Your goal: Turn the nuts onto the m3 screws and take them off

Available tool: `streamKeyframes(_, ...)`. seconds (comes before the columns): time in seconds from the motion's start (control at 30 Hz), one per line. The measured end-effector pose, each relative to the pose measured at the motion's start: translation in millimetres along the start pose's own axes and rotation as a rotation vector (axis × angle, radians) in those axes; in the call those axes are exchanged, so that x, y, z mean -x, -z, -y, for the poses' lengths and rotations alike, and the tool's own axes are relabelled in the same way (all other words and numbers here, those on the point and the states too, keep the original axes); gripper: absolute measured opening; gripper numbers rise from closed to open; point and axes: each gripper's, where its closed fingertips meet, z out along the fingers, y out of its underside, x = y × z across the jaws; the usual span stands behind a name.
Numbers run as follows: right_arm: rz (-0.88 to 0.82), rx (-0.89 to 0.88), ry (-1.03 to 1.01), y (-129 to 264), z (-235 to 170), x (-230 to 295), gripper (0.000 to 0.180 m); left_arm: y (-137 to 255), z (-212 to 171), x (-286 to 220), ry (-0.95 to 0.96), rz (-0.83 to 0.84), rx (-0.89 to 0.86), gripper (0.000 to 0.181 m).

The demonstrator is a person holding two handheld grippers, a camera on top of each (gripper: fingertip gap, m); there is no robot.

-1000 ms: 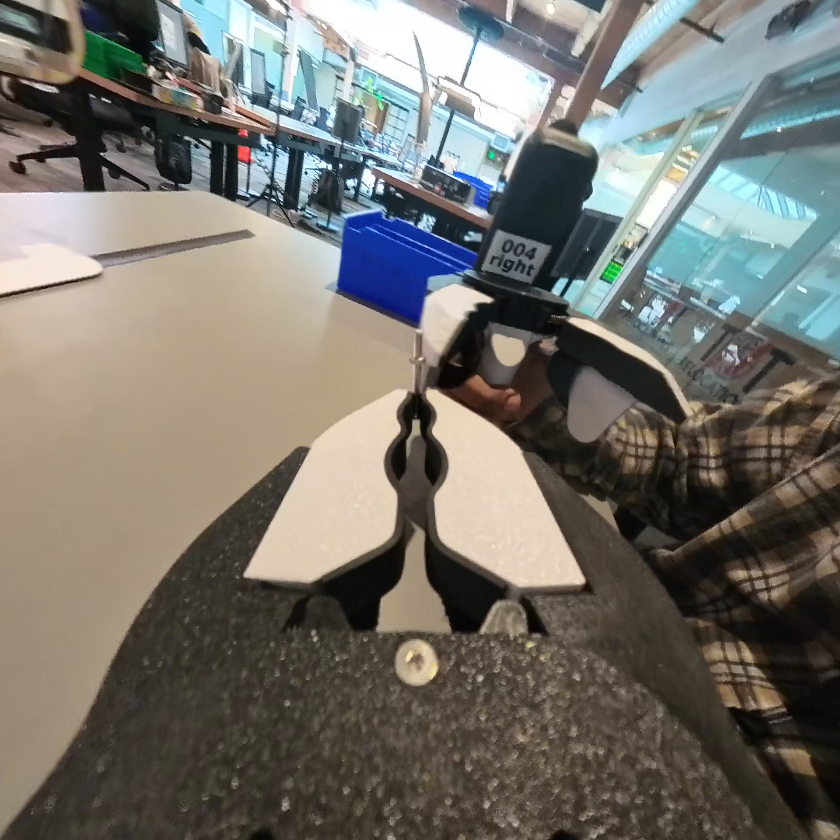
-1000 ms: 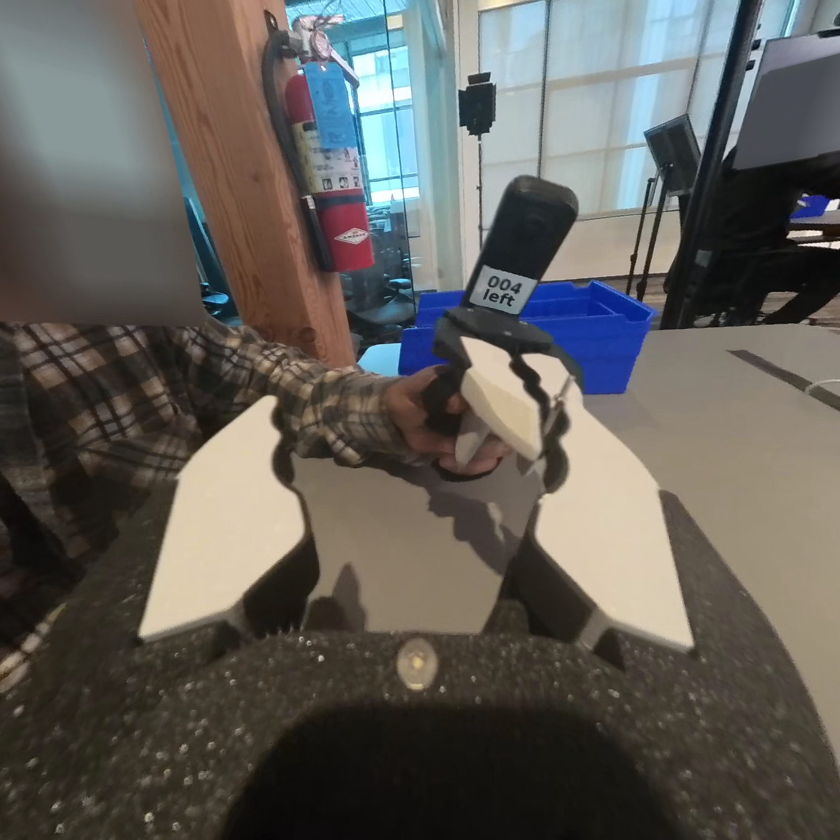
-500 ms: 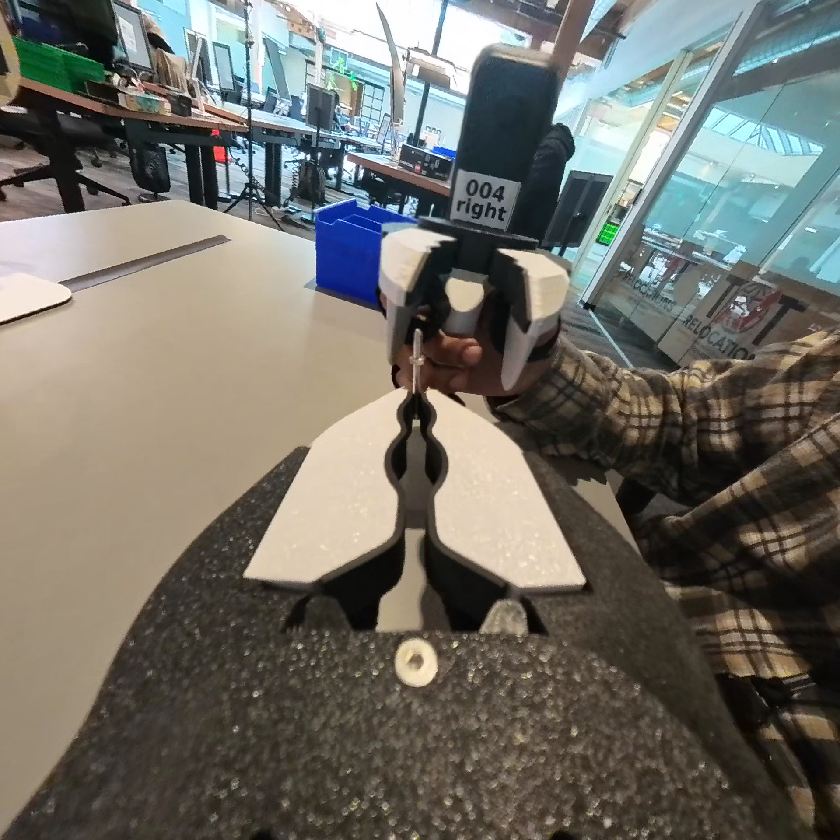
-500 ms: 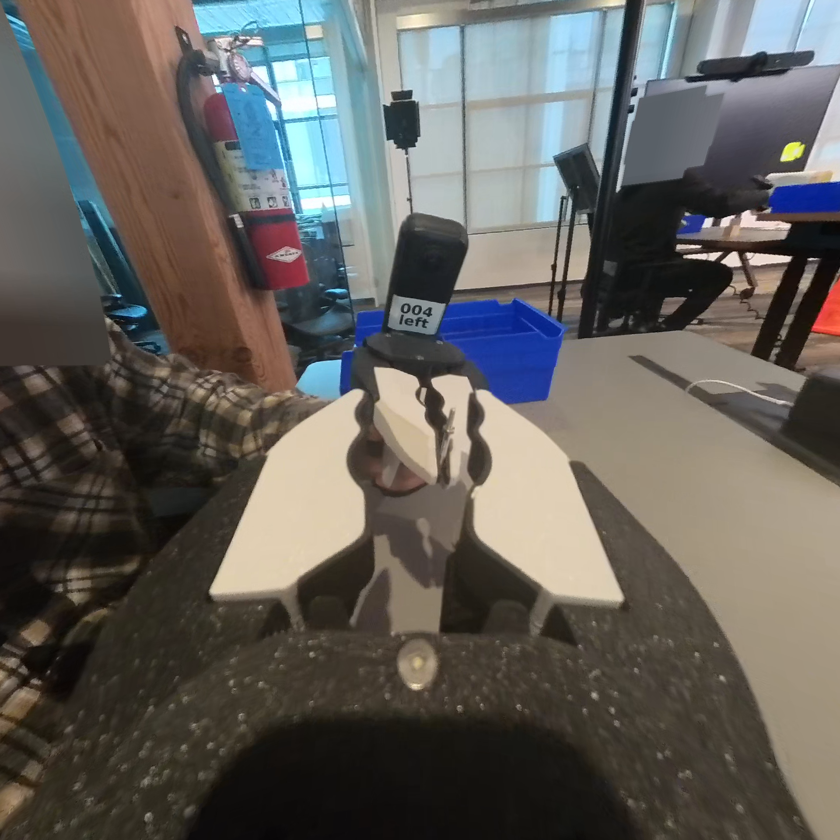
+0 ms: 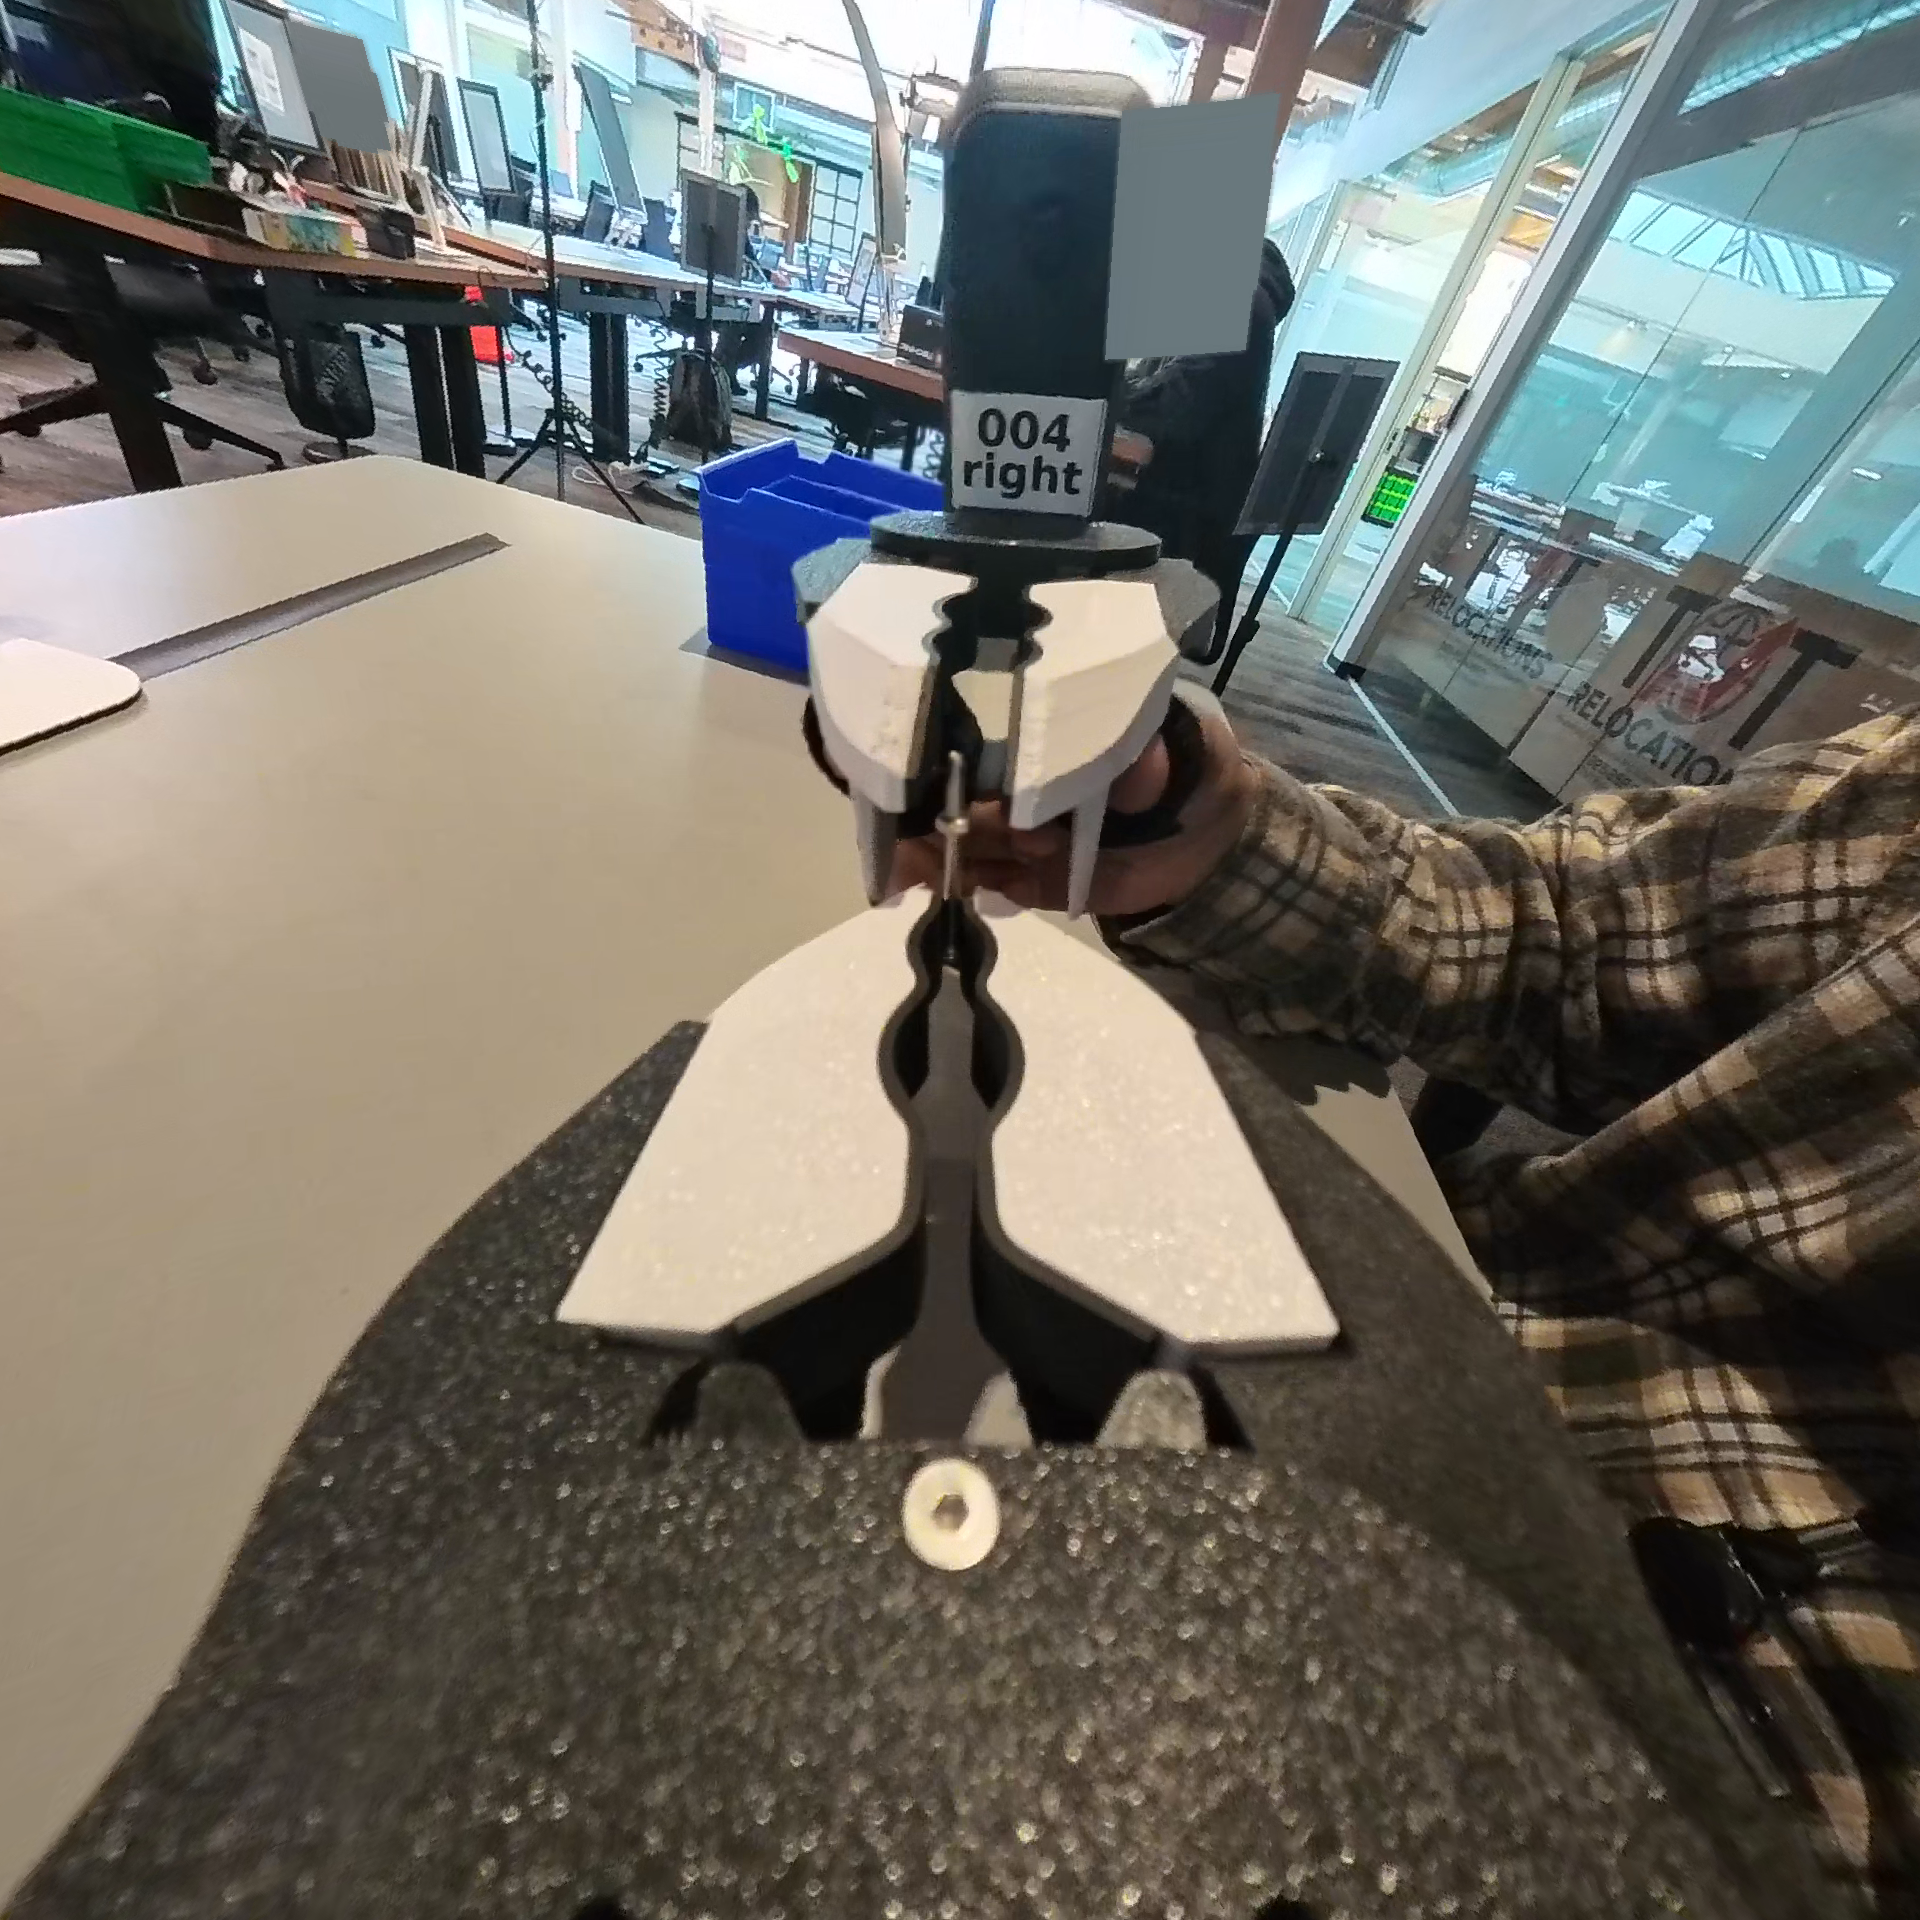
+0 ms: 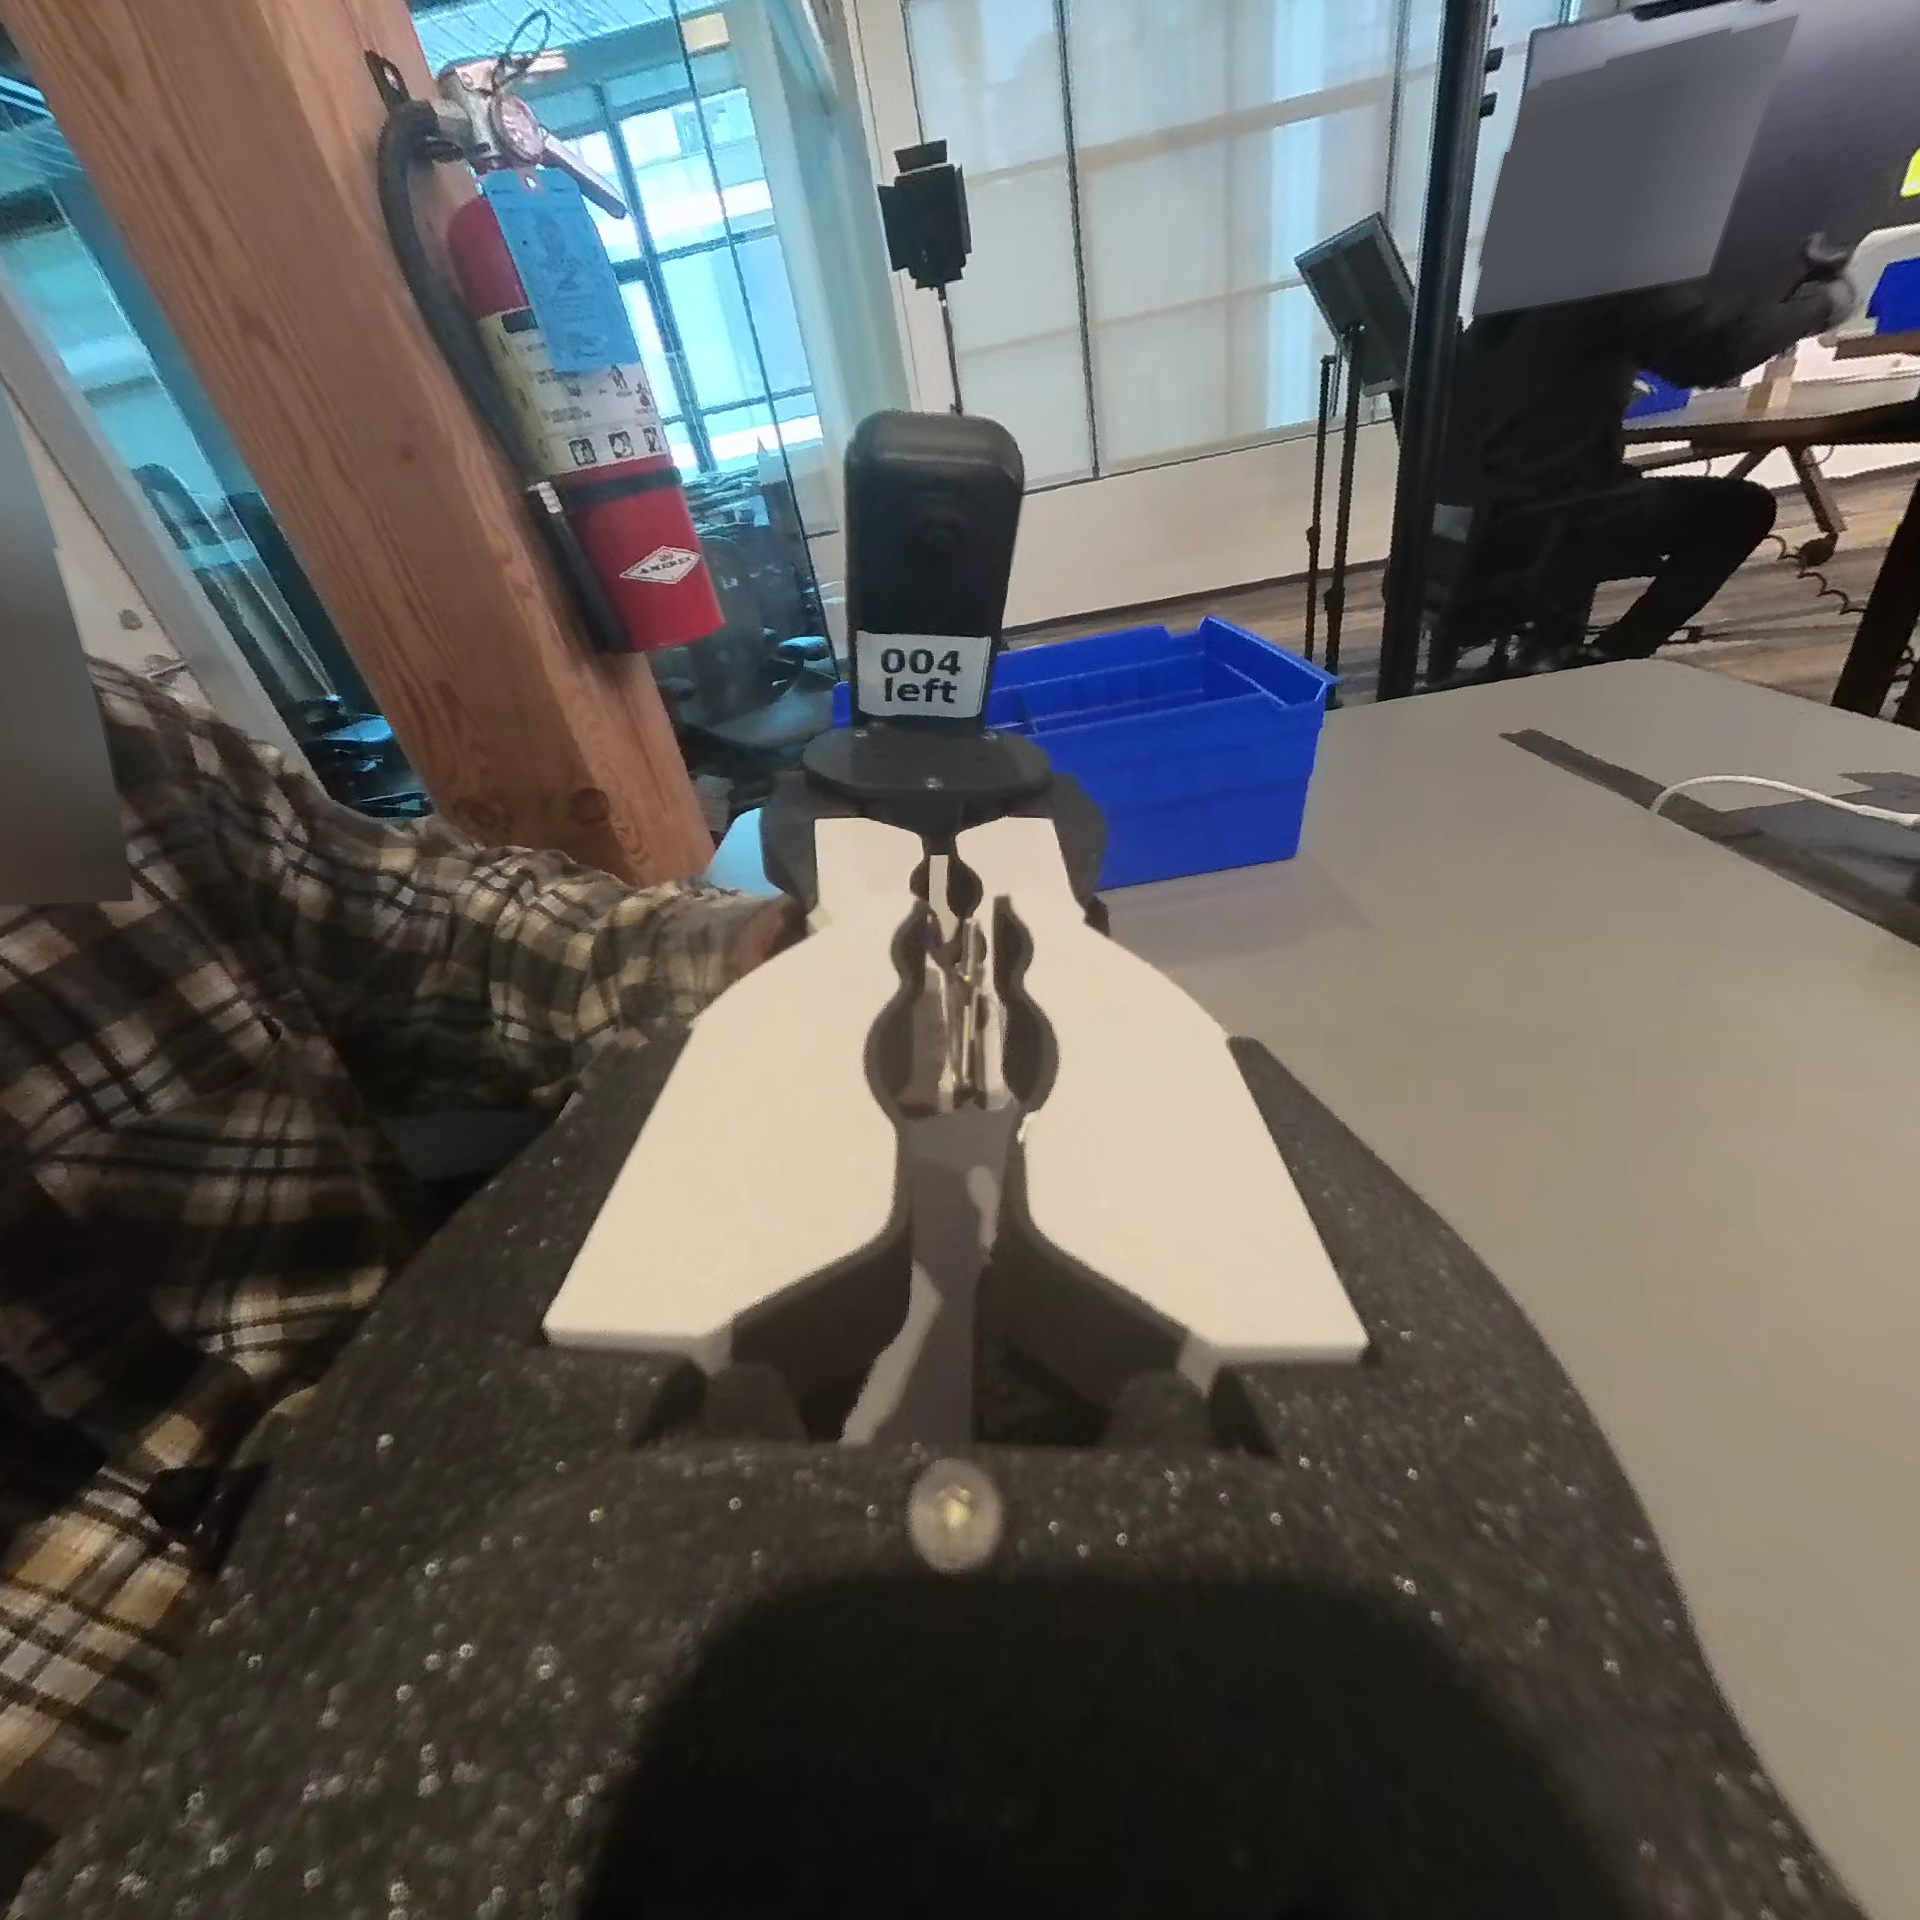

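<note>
M3 screw (image 5: 951, 831): upright, pinched at its lower end in the closed tips of the left gripper (image 5: 951, 925). Nut (image 5: 953, 823): partway up the shank. Right gripper (image 5: 971, 831): facing, nearly closed around the nut; contact unclear. Advice: keep axes aligned, grip lightly, twist squarely.

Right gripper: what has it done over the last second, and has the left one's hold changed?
The right gripper swung round to face the left gripper head-on and narrowed its wide-open fingers around the screw and its nut; contact isn't clear. The left gripper stayed shut on the screw, upright above the table.
</note>
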Motion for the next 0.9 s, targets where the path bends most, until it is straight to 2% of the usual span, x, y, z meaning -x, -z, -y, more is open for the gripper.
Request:
streamKeyframes(0.07, -0.002, 0.003, -0.006, -1, -2, -1, 0.011, 0, 0, -1, -0.004, -0.001, 0.002, 0.002)
streamKeyframes(0.13, 0.002, 0.001, -0.004, 0, -2, 0, 0.002, -1, 0, -2, -0.008, -0.006, 0.002, 0.002)
streamKeyframes(0.3, 0.012, 0.007, -0.052, 2, -1, 2, 0.002, -2, 1, -6, -0.012, -0.026, -0.012, 0.003)
streamKeyframes(0.4, -0.015, -0.01, -0.058, 6, 4, 1, 0.002, -5, 3, -8, -0.006, -0.037, -0.025, 0.029)
streamKeyframes(0.57, -0.058, -0.052, -0.078, 24, 25, 2, 0.002, -9, 1, -12, -0.023, -0.04, -0.019, 0.046)
streamKeyframes(0.67, -0.162, -0.034, -0.048, 60, 43, 2, 0.002, -10, -1, -10, -0.009, -0.029, -0.018, 0.054)
streamKeyframes(0.73, -0.277, 0.015, -0.035, 100, 54, -1, 0.002, -9, -1, -9, -0.002, -0.03, -0.02, 0.054)
streamKeyframes(0.9, -0.692, 0.134, -0.063, 246, 81, -10, 0.002, -11, -2, -12, -0.007, -0.03, -0.013, 0.056)
